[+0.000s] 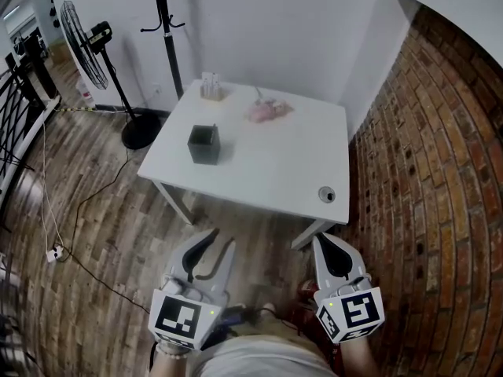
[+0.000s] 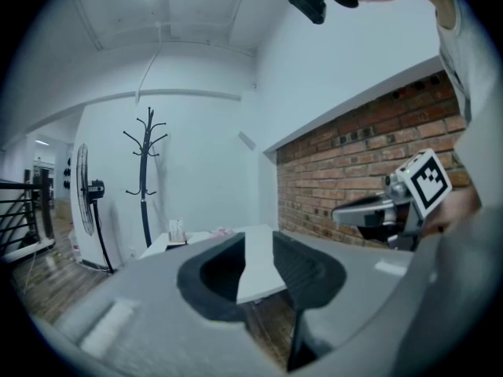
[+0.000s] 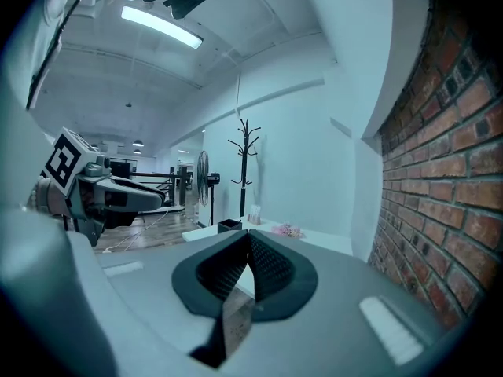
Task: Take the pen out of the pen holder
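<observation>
A dark square pen holder (image 1: 203,144) stands on the left part of the white table (image 1: 275,163); I cannot make out a pen in it. Both grippers hang over the wooden floor in front of the table, well short of it. My left gripper (image 1: 214,247) is open with nothing between its fingers; through its gap (image 2: 258,238) I see the table top. My right gripper (image 1: 332,246) is shut and empty, its tips touching (image 3: 249,236). In the right gripper view the pen holder (image 3: 229,225) shows small, just left of the jaw tips.
A white stand (image 1: 210,87), a pink bundle (image 1: 267,111) and a small round object (image 1: 326,194) also sit on the table. A floor fan (image 1: 86,45) and a coat stand (image 1: 165,22) stand at the left. A brick wall (image 1: 440,171) runs along the right. Cables (image 1: 71,234) trail on the floor.
</observation>
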Demonstrator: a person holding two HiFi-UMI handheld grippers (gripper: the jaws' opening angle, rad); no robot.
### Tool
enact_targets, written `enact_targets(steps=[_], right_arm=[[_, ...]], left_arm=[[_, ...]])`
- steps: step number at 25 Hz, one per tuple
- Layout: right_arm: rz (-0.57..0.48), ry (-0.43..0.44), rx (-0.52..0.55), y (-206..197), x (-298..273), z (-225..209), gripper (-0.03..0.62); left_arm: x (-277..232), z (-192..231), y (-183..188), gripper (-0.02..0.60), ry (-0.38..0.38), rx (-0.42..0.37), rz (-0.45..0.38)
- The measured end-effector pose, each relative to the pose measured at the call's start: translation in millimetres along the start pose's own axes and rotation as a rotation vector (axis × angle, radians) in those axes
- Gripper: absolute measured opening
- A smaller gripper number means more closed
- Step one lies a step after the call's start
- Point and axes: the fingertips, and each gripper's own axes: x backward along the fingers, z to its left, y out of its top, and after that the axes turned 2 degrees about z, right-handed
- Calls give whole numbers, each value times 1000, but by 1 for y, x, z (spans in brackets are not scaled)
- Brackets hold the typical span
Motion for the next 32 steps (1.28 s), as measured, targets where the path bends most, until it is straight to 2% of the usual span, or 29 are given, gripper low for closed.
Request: enact_targets(steps=[17,32], right_arm=[[-13,-5,-4,3,-11,50,5],[-8,61,11,-1,-29,71,5]], left_arm=[[36,33,-8,97,-3,-18,-8],[53,52,-22,97,62,3,0]])
